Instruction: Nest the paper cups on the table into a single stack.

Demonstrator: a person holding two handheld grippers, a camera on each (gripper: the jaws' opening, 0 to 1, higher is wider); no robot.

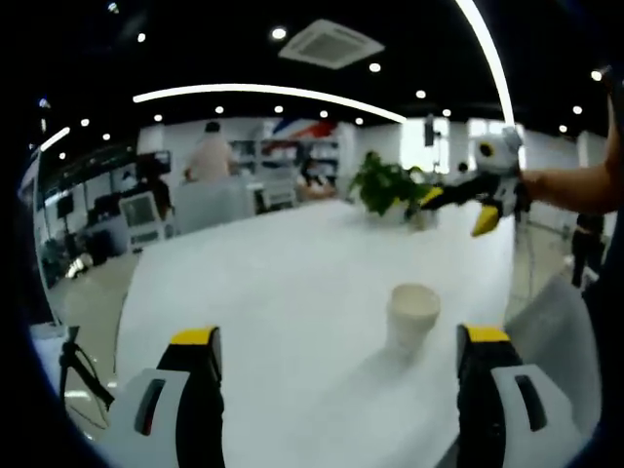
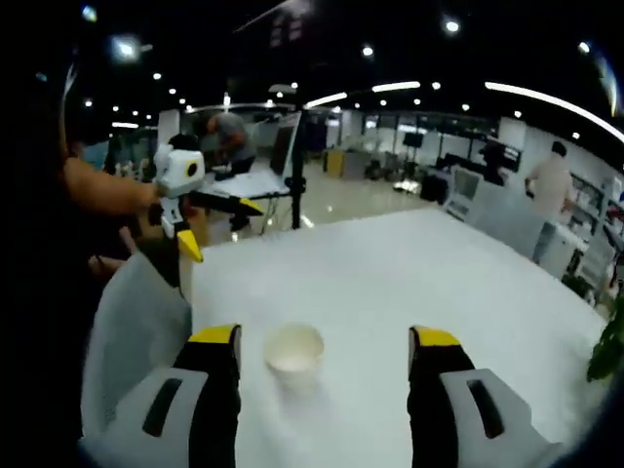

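Observation:
One white paper cup (image 1: 412, 312) stands upright on the white table (image 1: 273, 283). In the left gripper view it is ahead of my left gripper (image 1: 339, 336) and nearer the right jaw; both jaws are spread wide with nothing between them. My right gripper (image 1: 456, 209) hangs above the far right of the table, open and empty, held by a bare arm. In the right gripper view the same cup (image 2: 294, 353) sits just ahead of my right gripper (image 2: 325, 336), between the open jaws and close to the left one. My left gripper (image 2: 219, 226) hovers open at the left.
A green potted plant (image 1: 385, 185) stands at the table's far end. A pale chair back (image 2: 136, 322) is at the table's edge beside the person's arm. Desks, monitors and a person (image 1: 210, 156) are far behind. Bare table (image 2: 390, 283) surrounds the cup.

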